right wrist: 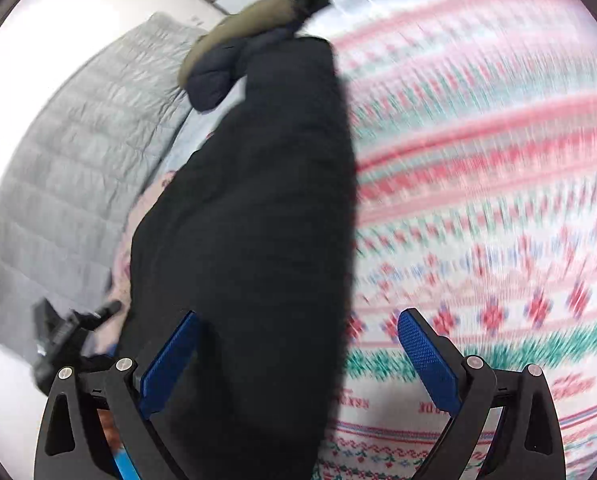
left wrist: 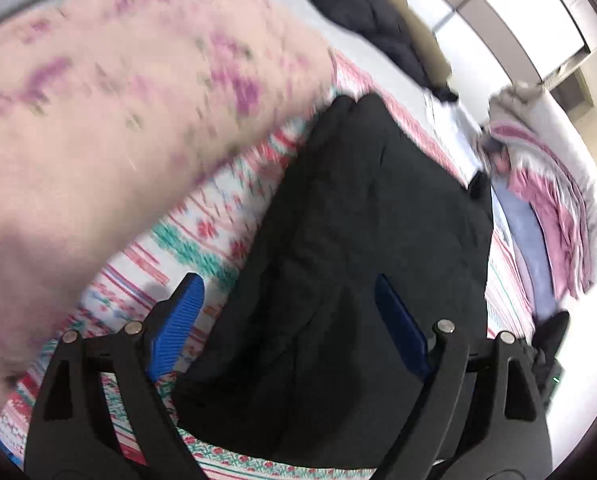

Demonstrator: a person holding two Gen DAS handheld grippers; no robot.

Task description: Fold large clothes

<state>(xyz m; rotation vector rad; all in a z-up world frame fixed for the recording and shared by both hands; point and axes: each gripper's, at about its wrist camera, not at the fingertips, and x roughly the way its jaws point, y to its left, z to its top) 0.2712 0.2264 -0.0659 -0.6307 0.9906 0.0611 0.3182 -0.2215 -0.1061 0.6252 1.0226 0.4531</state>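
Observation:
A large black padded garment [left wrist: 350, 248] lies folded lengthwise on a patterned pink, white and green bedspread [left wrist: 202, 232]. My left gripper [left wrist: 290, 300] is open above its near end, with blue pads [left wrist: 178, 320] on both sides and nothing held. In the right wrist view the same black garment [right wrist: 258, 220] runs away from me as a long strip on the bedspread [right wrist: 478, 180]. My right gripper [right wrist: 298, 332] is open over its near end, and its right pad is over the bedspread. The left gripper's black body [right wrist: 62, 340] shows at lower left.
A pink flowered quilt [left wrist: 118, 120] bulges at left. A dark navy and olive jacket [left wrist: 382, 36] lies at the far end, also in the right wrist view [right wrist: 242, 44]. Pink and lilac folded cloths [left wrist: 546, 208] lie at right. A grey quilted blanket [right wrist: 70, 152] lies at left.

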